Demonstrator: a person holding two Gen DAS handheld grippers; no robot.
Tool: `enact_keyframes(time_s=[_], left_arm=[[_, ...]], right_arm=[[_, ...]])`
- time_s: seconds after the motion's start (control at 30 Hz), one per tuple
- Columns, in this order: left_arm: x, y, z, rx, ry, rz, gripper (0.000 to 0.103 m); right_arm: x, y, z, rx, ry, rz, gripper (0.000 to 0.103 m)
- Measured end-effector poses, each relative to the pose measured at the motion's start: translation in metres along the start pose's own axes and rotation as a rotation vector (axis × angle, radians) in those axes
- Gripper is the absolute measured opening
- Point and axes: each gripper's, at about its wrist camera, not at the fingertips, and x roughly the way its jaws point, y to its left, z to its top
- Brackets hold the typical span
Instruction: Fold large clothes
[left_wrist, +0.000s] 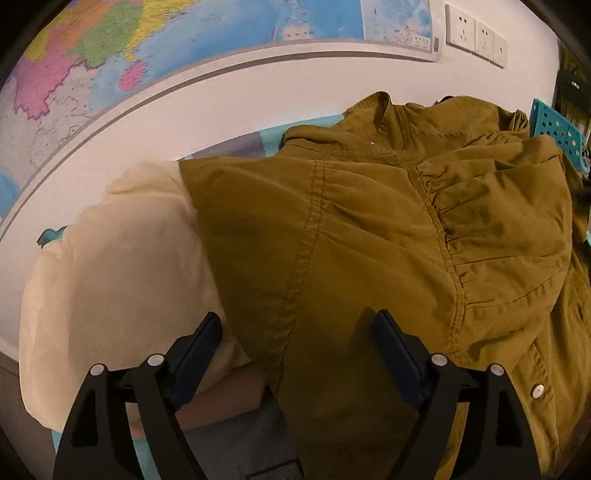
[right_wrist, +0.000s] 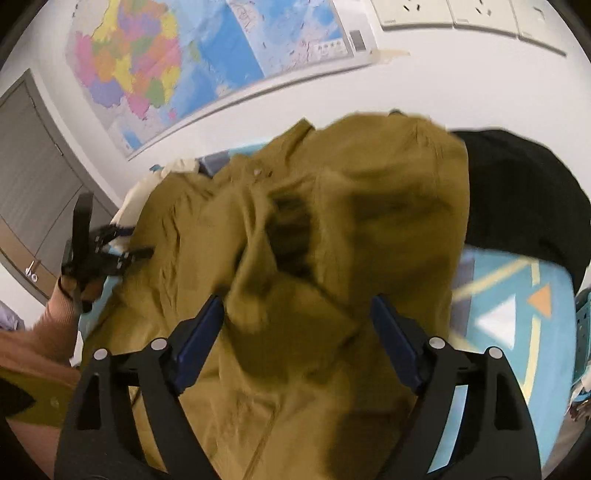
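My left tongs (left_wrist: 295, 354) stand wide apart, gripping nothing, over the near edge of the olive-brown cotton jacket (left_wrist: 388, 240), which lies spread on the teal patterned surface (right_wrist: 517, 325). Its collar points away toward the wall, so its long axis runs straight ahead of me. My right tongs (right_wrist: 295, 336) gape likewise, empty, above bunched cloth. A cream fabric bundle (left_wrist: 110, 258) lies to the left. The blue perforated plastic basket (left_wrist: 554, 129) sits far right; its contents I cannot tell.
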Motion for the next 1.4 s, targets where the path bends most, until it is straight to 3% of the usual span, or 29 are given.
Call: enact_keyframes(time_s=[0.07, 0.1, 0.13, 0.23, 0.37, 0.43, 0.57, 0.6, 0.63, 0.73, 0.8, 0.83, 0.9, 0.97, 1.03, 1.13, 1.2, 1.27, 1.3, 1.4], left_arm=[[0.006, -0.002, 0.003, 0.007, -0.004, 0.020, 0.057], [0.009, -0.002, 0.005, 0.004, -0.006, 0.034, 0.043], [0.010, 0.000, 0.006, -0.006, -0.010, 0.048, 0.028], [0.007, 0.008, 0.014, -0.074, -0.019, 0.049, 0.017], [-0.005, 0.017, 0.014, -0.129, -0.053, 0.053, 0.014], [-0.008, 0.022, 0.012, -0.166, -0.063, 0.061, 0.013], [-0.002, 0.036, 0.011, -0.248, -0.059, 0.066, 0.013], [0.001, 0.036, 0.012, -0.254, -0.059, 0.065, 0.013], [0.001, 0.035, 0.012, -0.248, -0.064, 0.076, 0.013], [-0.001, 0.034, 0.012, -0.232, -0.072, 0.116, 0.021], [-0.003, 0.036, 0.015, -0.227, -0.083, 0.120, 0.025], [-0.005, 0.036, 0.015, -0.228, -0.086, 0.117, 0.035], [-0.010, 0.037, 0.013, -0.228, -0.107, 0.078, 0.048], [-0.016, 0.032, 0.013, -0.202, -0.140, 0.077, 0.048], [-0.016, 0.026, 0.015, -0.171, -0.145, 0.136, 0.048], [-0.017, 0.024, 0.017, -0.180, -0.142, 0.137, 0.048], [-0.021, 0.020, 0.019, -0.170, -0.151, 0.153, 0.048], [-0.024, 0.016, 0.021, -0.163, -0.154, 0.165, 0.048], [-0.026, 0.012, 0.021, -0.158, -0.160, 0.165, 0.048], [-0.038, -0.003, 0.021, -0.118, -0.203, 0.159, 0.048]], right_arm=[[0.002, 0.006, -0.013, -0.031, -0.013, -0.013, 0.079], [0.005, 0.009, -0.016, -0.054, -0.017, -0.032, 0.076], [0.008, 0.011, -0.016, -0.063, -0.017, -0.043, 0.064], [0.001, 0.015, -0.006, -0.059, -0.029, 0.005, 0.004], [-0.053, 0.004, 0.033, 0.027, -0.151, 0.088, 0.003], [-0.064, -0.004, 0.048, 0.042, -0.164, 0.055, 0.004], [-0.024, -0.035, 0.061, 0.122, -0.034, -0.113, 0.006], [-0.011, -0.043, 0.059, 0.149, -0.005, -0.112, 0.008], [-0.001, -0.049, 0.057, 0.163, 0.017, -0.097, 0.013], [0.010, -0.063, 0.044, 0.241, -0.015, -0.081, 0.055], [0.006, -0.062, 0.034, 0.235, -0.065, 0.010, 0.061], [0.005, -0.060, 0.031, 0.220, -0.079, 0.024, 0.063], [0.006, -0.051, 0.021, 0.186, -0.072, 0.001, 0.061], [0.012, -0.042, 0.015, 0.135, -0.041, -0.080, 0.020], [0.007, -0.043, 0.013, 0.135, -0.048, -0.083, 0.007], [-0.018, -0.054, 0.011, 0.225, -0.124, -0.064, 0.007], [-0.016, -0.060, 0.008, 0.253, -0.072, -0.095, 0.009], [-0.005, -0.059, 0.002, 0.245, 0.018, -0.151, 0.026], [-0.003, -0.055, 0.001, 0.232, 0.035, -0.211, 0.027], [-0.024, -0.028, 0.002, 0.146, -0.057, -0.243, 0.039]])
